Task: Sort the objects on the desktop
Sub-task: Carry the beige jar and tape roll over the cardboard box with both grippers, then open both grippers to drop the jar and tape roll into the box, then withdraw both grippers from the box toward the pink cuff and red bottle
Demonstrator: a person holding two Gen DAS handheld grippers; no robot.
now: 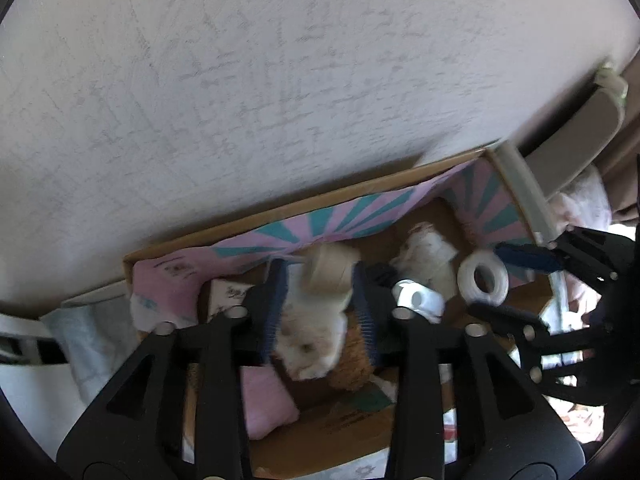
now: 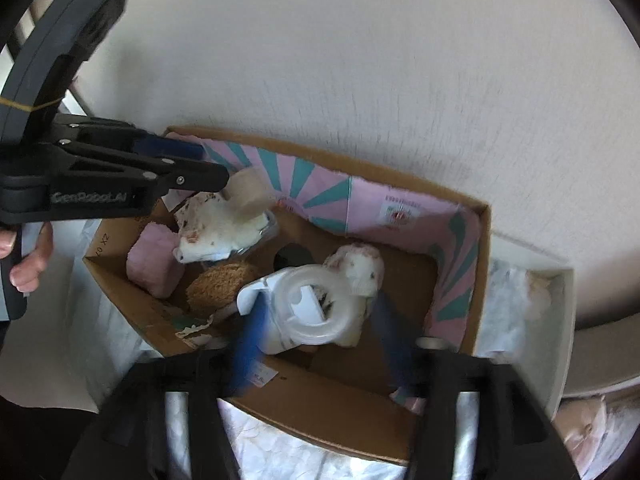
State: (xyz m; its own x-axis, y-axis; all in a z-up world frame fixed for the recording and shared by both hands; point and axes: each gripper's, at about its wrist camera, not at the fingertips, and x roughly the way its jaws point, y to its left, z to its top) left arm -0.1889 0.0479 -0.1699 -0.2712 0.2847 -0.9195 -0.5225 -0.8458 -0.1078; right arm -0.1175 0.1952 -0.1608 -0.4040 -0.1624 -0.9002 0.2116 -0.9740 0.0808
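Note:
A cardboard box (image 2: pixel 478 264) with a pink and teal lining holds several small things. My left gripper (image 1: pixel 320 280) is over the box with its jaws apart; a tan tape roll (image 1: pixel 330 274) sits between the fingertips, whether clamped or loose I cannot tell. It also shows in the right wrist view (image 2: pixel 246 194) by the left gripper (image 2: pixel 200 164). My right gripper (image 2: pixel 316 320) is open above a clear tape roll (image 2: pixel 314 306), which looks free of both fingers. In the left wrist view that roll (image 1: pixel 483 278) hangs between the right gripper's fingers (image 1: pixel 520 258).
In the box lie a white plush toy (image 2: pixel 360 270), a white plastic piece (image 2: pixel 256 290), a brown fuzzy object (image 2: pixel 220 284), a pink sponge (image 2: pixel 152 264) and a white stained cloth (image 2: pixel 220 228). A white tray (image 2: pixel 560 320) stands right of the box. A white wall (image 1: pixel 280 80) is behind.

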